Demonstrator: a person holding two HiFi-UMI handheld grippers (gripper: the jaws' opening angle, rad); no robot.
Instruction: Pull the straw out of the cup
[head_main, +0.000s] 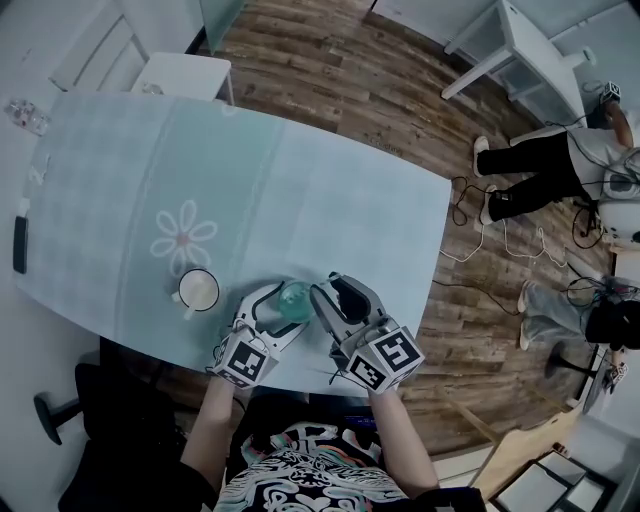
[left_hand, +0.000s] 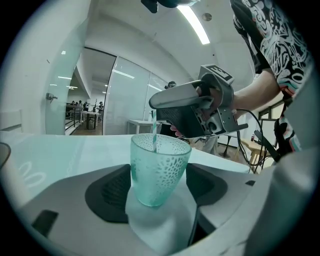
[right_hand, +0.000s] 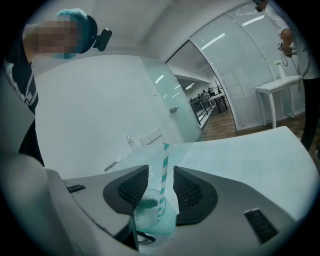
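Note:
A frosted teal cup (head_main: 296, 297) stands near the table's front edge, with a teal-and-white striped straw (right_hand: 163, 175) upright in it. My left gripper (left_hand: 157, 192) is open, and the cup (left_hand: 157, 170) sits between its two dark pads with a little room on each side. My right gripper (head_main: 335, 298) hangs just above the cup (right_hand: 150, 215), also open. The straw rises between the right gripper's pads, which stand apart from it on both sides. In the left gripper view the straw (left_hand: 155, 141) shows only as a thin line at the rim.
A white mug (head_main: 197, 291) stands on the pale flowered tablecloth (head_main: 185, 237), left of the cup. A dark flat object (head_main: 19, 243) lies at the table's left edge. Beyond the table are a white chair (head_main: 185, 72) and a person (head_main: 560, 165) sitting on the wooden floor.

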